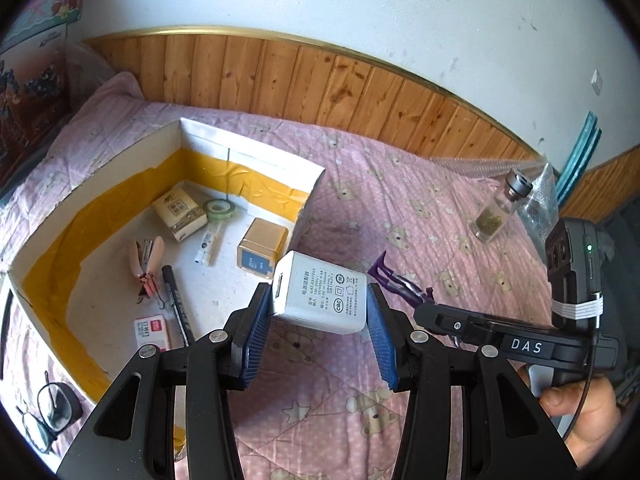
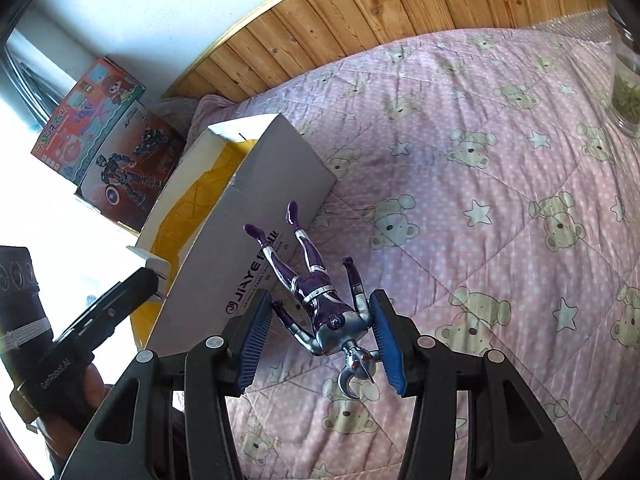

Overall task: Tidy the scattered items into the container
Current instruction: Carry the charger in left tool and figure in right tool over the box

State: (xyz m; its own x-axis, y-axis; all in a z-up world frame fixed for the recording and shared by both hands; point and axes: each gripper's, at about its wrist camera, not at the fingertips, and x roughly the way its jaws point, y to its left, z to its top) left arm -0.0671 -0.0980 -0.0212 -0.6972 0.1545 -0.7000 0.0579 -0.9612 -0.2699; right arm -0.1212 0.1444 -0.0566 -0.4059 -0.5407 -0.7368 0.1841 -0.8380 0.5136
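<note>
1. The left gripper point(image 1: 320, 312) has its blue pads closed on a white power adapter point(image 1: 320, 298), which is held clear of the bed, just beside the near corner of the box.
2. The adapter sits tilted between the pads, its printed label side facing the left wrist camera.
3. The right gripper point(image 2: 324, 334) clamps a purple and silver toy figure point(image 2: 320, 300) by the upper body, one pad on each side at the shoulders and arms.
4. The figure's horned silver head points toward the right wrist camera and its legs stretch away toward the box wall.
5. The container is a shallow white cardboard box point(image 1: 256, 152) lined with yellow tape, resting on a pink quilt point(image 1: 420, 208) printed with bears and stars.
6. Inside the box lie a small tan carton point(image 1: 180, 214), a roll of green tape point(image 1: 219, 209), a gold-coloured box point(image 1: 262, 248), pink pliers point(image 1: 146, 264), a black pen point(image 1: 178, 304) and a red and white pack point(image 1: 152, 330).
7. A glass bottle point(image 1: 500, 208) with green contents and a metal cap stands on the quilt, well apart from the box.
8. A pair of glasses point(image 1: 48, 412) lies on the quilt outside the box's near wall.
9. A hand point(image 1: 580, 412) grips the handle of the right gripper, seen from the left wrist camera.
</note>
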